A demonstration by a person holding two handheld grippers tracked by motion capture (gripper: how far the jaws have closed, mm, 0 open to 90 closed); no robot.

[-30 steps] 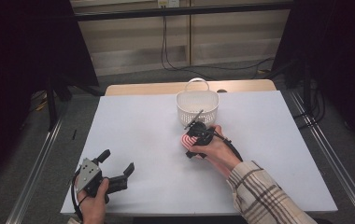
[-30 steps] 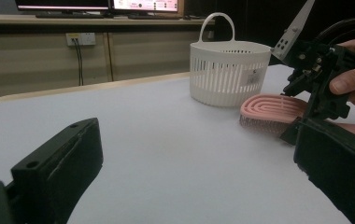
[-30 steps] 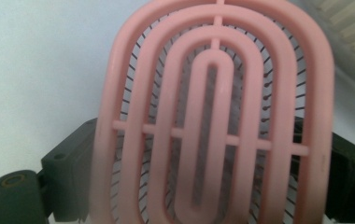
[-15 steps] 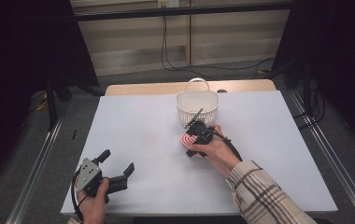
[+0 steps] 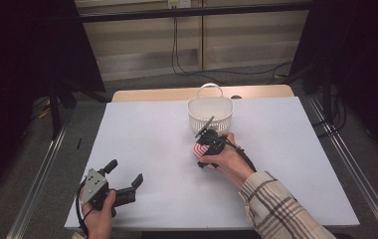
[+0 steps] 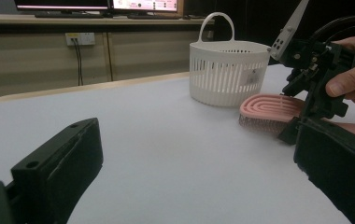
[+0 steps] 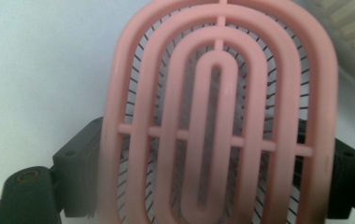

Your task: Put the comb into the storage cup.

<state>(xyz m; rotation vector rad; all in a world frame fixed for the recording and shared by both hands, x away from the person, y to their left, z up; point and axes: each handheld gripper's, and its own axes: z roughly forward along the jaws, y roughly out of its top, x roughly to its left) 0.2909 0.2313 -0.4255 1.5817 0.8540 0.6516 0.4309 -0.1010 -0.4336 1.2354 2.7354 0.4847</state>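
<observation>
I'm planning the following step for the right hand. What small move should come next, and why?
Probably lift the pink plastic brush with ribbed oval back slightly and carry it toward the white slotted plastic basket with a handle. The right gripper has its jaws on either side of the brush, which lies bristles down on the white table just in front of the basket.

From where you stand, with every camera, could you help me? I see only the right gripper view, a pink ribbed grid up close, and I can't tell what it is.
Observer: It is a pink brush, bristles down on the white table, seen side-on in the left gripper view.
Operator: Thank you. Is a container nearby?
Observer: Yes, a white slotted basket with a handle stands just beyond the brush.
Operator: And where is the other gripper, please?
Observer: The left gripper sits near the table's front left edge, jaws open, holding nothing.
</observation>
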